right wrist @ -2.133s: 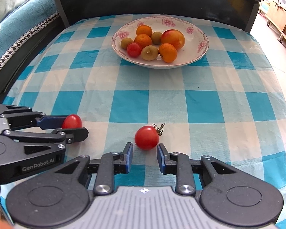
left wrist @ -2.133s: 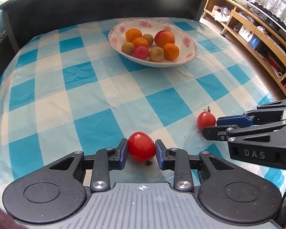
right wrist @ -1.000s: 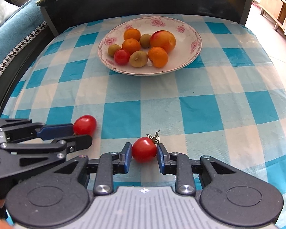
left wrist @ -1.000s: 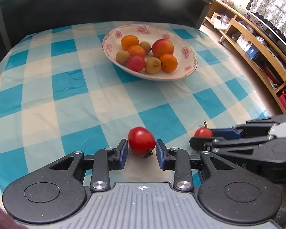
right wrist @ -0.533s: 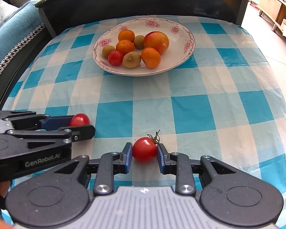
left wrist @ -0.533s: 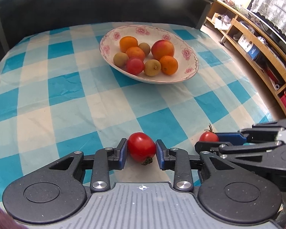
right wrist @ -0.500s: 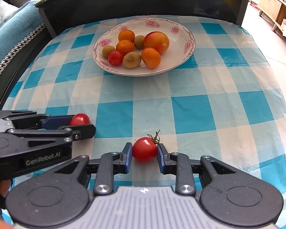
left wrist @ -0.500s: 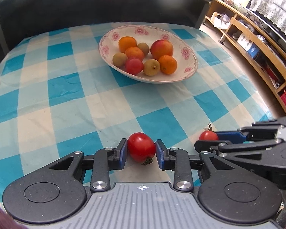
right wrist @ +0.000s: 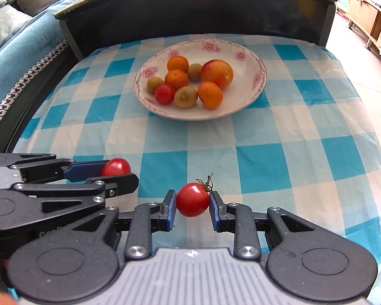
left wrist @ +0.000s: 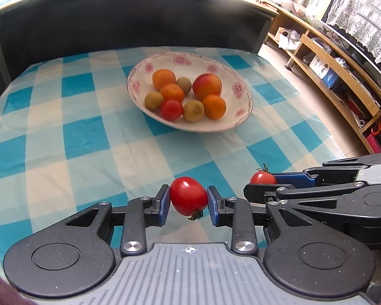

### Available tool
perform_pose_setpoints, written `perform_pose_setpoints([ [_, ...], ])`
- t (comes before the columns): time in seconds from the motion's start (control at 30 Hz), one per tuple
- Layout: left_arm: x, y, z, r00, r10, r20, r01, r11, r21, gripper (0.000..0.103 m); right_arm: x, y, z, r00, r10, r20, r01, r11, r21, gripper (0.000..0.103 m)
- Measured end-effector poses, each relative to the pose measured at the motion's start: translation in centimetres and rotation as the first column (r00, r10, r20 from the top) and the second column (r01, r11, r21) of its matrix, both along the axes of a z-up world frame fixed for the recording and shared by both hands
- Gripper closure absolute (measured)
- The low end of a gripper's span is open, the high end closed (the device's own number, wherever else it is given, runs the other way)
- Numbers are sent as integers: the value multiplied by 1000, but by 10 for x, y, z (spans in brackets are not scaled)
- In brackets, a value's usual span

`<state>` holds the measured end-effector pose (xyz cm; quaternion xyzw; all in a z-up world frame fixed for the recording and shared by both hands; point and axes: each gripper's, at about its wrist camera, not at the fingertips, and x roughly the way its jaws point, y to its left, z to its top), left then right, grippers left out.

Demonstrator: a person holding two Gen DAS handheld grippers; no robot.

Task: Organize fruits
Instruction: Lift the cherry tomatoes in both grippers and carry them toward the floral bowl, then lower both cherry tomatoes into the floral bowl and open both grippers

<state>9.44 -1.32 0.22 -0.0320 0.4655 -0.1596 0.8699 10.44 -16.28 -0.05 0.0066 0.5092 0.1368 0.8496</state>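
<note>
- The left gripper (left wrist: 188,201) has its jaws clenched on a red tomato (left wrist: 188,195), stem end turned down; the right gripper (right wrist: 192,203) likewise grips a stemmed tomato (right wrist: 192,199), its dried green stalk sticking up.
- Both tomatoes look lifted clear of the checked cloth (left wrist: 83,137) on the tabletop, near its front edge and well apart from the flowered bowl (left wrist: 238,117).
- The step in hand, as I judge it, is carrying both fruits to that bowl, which already holds oranges, kiwis, a peach and a small tomato.
- To do it well: keep the squeeze light, since ripe skin may split; bring each gripper over the rim before lowering; set the fruit into the bare white part at the bowl's right side, not on top of the pile, so nothing rolls out.
- Stagger the two arrivals so the grippers do not knock each other above the bowl.
- The left wrist view shows wooden shelving (left wrist: 325,58) with boxes along the right of the room, and the right gripper side-on.
- The right wrist view instead shows a blue-covered sofa (right wrist: 17,50) beside the tabletop, and the stalk plainly.
</note>
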Motion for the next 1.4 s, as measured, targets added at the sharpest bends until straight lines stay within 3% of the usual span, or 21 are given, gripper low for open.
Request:
perform_pose_setpoints([
  [0.63,66,-19,23,998,-8,68,7,1000,16,65,58,-16,24,996,-62,68,60,997,38,71],
  [1.03,103,-20,14,998,9,60,-10,1000,26,66,107,-20,15,994,-88,70,85,996,39,71],
  [1.4,114,-17,11,999,22,47,-21,1000,-6,65,121,-23,6,992,-110,67,107,993,45,70],
])
